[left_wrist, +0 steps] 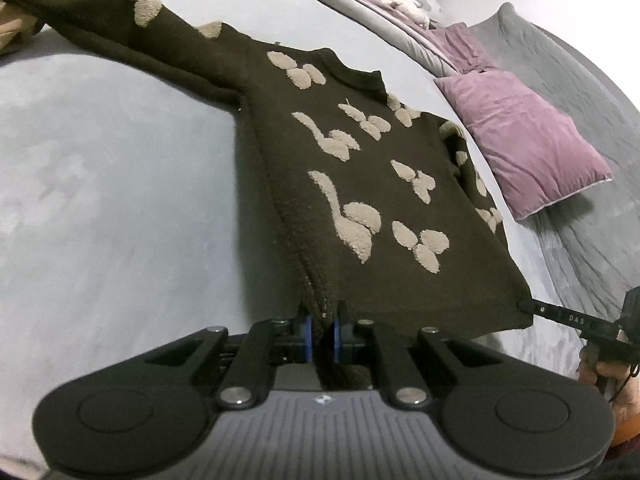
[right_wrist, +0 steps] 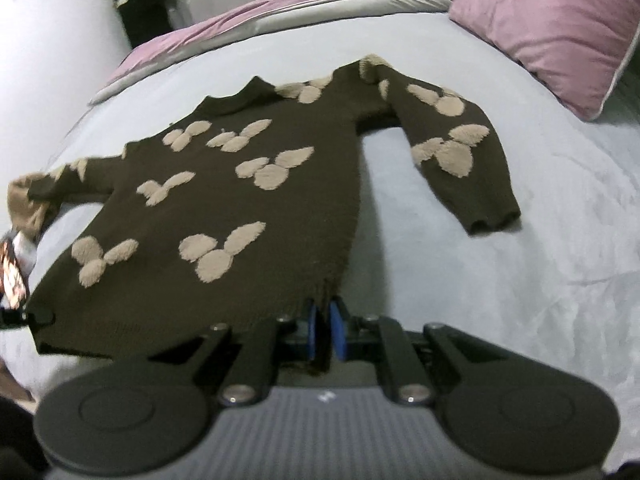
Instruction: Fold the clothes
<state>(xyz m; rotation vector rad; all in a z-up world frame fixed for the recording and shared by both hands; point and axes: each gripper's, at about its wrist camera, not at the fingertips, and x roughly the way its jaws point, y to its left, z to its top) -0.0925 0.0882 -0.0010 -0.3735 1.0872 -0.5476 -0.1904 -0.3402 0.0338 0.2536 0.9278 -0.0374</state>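
Sweater: dark brown knit with tan fleecy patches, lying face up on the bed, collar toward the pillows, hem toward the viewer; the two hem corners are raised off the cover while the rest rests flat.
Bed: pale grey cover beneath the sweater, with bare cover on both sides; room for the fold appears ample.
Pillow: mauve, near the sweater's bent sleeve but apart from it; a wide sweep of the hem could brush it.
Long sleeve: stretched out sideways, its cuff at the bed's edge near a tan cloth; if the body is carried over while this sleeve lies out, it may trail and spoil the fold.
Bent sleeve: angled down beside the body, cuff on the cover; it could be caught under the fold and bunch up.
Left gripper: clamped on one hem corner, knit pinched between the blue pads.
Right gripper: clamped on the other hem corner, also seen at the far right of the left wrist view.
Grip risk: each pinch takes only a small bite of thick knit; the sweater's weight could pull a corner free.
Alignment risk: uneven lifting of the two corners would skew the hem against the shoulders.
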